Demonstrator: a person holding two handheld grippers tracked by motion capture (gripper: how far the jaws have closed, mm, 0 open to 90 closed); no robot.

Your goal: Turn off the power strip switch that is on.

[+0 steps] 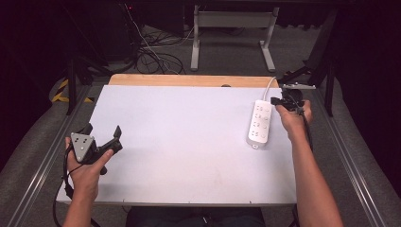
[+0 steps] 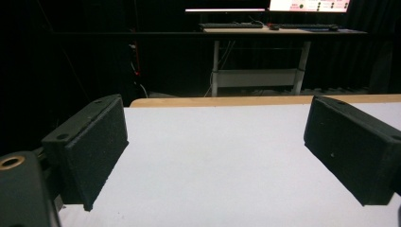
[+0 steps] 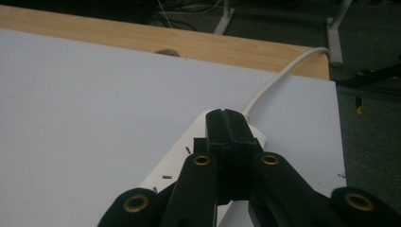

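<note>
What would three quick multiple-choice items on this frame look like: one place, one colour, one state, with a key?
1. Where on the table does the power strip lie?
A. near its right edge
B. at its centre
C. by the left gripper

2. What colour is the power strip's cable?
A. black
B. white
C. orange

3. How do the left gripper's jaws stand?
A. shut on the strip
C. shut on nothing
B. wide open, nothing between them

Key:
1 A: in the high view the strip lies beside the right gripper, far from the centre.
2 B: the right gripper view shows a white cable running off the table's far edge.
3 B: the left gripper view shows bare table between its two pads.
</note>
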